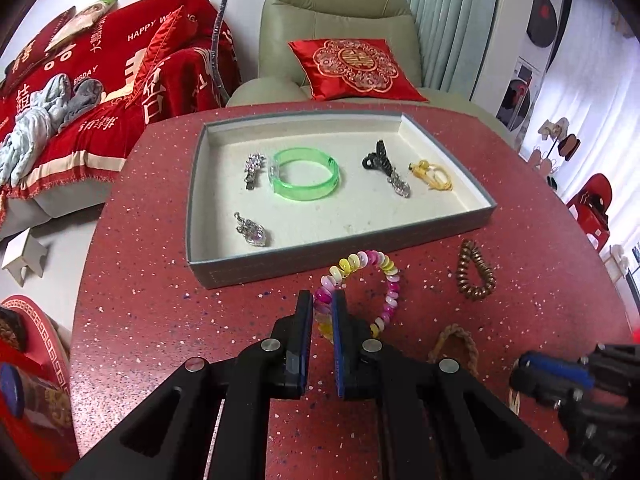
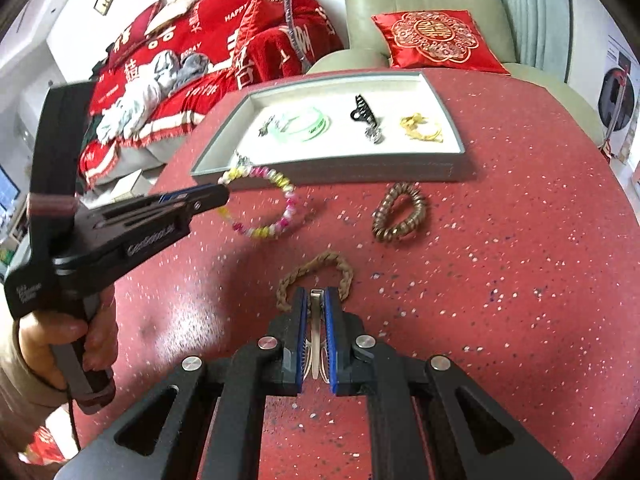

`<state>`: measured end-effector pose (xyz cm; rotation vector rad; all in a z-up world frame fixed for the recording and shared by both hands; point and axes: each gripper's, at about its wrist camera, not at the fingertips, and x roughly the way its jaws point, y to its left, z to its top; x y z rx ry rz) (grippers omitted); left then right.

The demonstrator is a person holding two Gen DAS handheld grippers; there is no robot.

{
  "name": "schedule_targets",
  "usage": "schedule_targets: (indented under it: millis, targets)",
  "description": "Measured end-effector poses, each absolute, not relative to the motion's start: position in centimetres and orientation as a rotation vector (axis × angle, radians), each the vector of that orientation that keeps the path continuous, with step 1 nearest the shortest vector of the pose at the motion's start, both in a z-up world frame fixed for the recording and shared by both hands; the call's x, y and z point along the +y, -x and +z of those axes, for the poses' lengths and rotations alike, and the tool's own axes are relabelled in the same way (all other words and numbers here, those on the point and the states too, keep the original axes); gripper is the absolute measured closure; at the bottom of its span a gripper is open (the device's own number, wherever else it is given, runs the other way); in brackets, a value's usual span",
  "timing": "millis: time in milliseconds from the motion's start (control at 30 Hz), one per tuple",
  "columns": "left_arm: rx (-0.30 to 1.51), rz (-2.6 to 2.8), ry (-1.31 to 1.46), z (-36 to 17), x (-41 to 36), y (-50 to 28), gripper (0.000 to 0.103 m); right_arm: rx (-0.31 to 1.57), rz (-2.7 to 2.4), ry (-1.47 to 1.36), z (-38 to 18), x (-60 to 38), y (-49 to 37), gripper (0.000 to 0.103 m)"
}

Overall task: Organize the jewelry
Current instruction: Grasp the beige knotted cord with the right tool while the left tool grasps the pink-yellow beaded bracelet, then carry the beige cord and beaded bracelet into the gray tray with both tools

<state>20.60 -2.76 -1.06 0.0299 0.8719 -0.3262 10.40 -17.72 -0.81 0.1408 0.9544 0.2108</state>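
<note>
Item: beaded bracelet, light, floppy, slippery; we are clamping the left gripper across its strand. Right gripper is pinching a stiff metal hair clip.

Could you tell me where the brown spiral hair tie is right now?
The brown spiral hair tie lies on the red table, just outside the tray, right of the beaded bracelet.

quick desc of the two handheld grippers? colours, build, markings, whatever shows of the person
Both are matte black plastic. The left gripper and right gripper have blue pads inside the fingers and round silver pivot pins. Seen from the right wrist view, the left unit has a pistol-style handle, white lettering on its body, and a bare hand with a beige sleeve.
</note>
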Motion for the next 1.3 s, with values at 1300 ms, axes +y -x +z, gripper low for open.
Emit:
schedule_targets:
  millis: [1300]
  targets:
    - [0.898,-0.261,0.056,1.3,-0.4,-29.7,0.076,0.881,0.143,-0.238,4.0,-23.1,-23.7,0.094]
